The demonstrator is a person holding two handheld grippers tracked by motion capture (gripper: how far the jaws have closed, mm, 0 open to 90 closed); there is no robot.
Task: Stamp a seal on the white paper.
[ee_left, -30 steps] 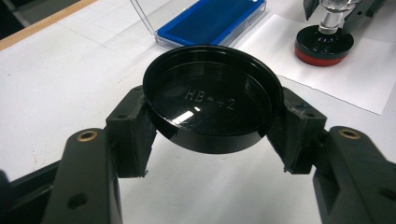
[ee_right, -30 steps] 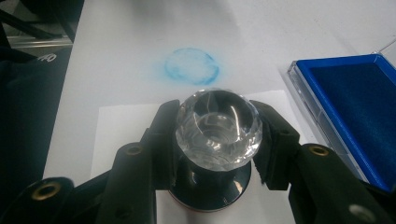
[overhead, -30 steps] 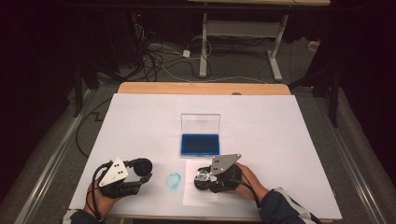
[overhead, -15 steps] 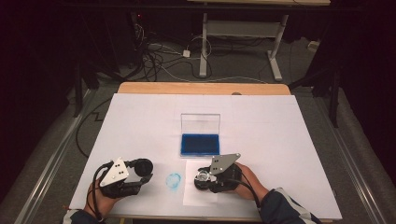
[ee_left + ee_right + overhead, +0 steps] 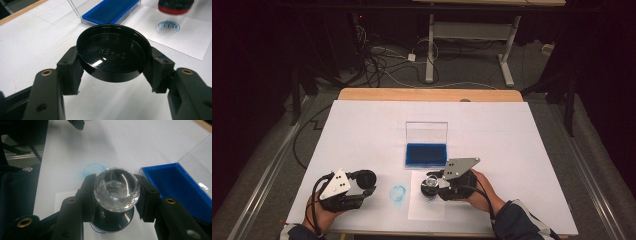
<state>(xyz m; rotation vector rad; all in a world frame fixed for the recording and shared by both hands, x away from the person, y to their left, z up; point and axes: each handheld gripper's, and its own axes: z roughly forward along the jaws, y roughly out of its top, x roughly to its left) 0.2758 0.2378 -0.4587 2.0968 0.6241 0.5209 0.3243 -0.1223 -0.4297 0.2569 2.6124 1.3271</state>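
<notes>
My left gripper (image 5: 362,184) sits at the table's front left, shut on a round black cap (image 5: 113,58) marked "HB-42", which it holds open side up. To its right, my right gripper (image 5: 433,186) is shut on a stamp with a clear faceted knob (image 5: 116,188) and a black base. The stamp hangs just over a white paper sheet (image 5: 427,206). A round blue print (image 5: 168,26) lies on that sheet beside the stamp's red-rimmed base (image 5: 176,5). Just beyond the sheet is the blue ink pad (image 5: 426,154), its clear lid (image 5: 426,132) standing open.
A faint blue ring mark (image 5: 398,194) lies on the white table cover between the two grippers. The table's wooden far edge (image 5: 427,94) shows beyond the cover. Cables and a desk frame (image 5: 467,35) occupy the dark floor behind.
The right gripper with the stamp has shifted slightly away from me. The left gripper and its cap stay where they were.
</notes>
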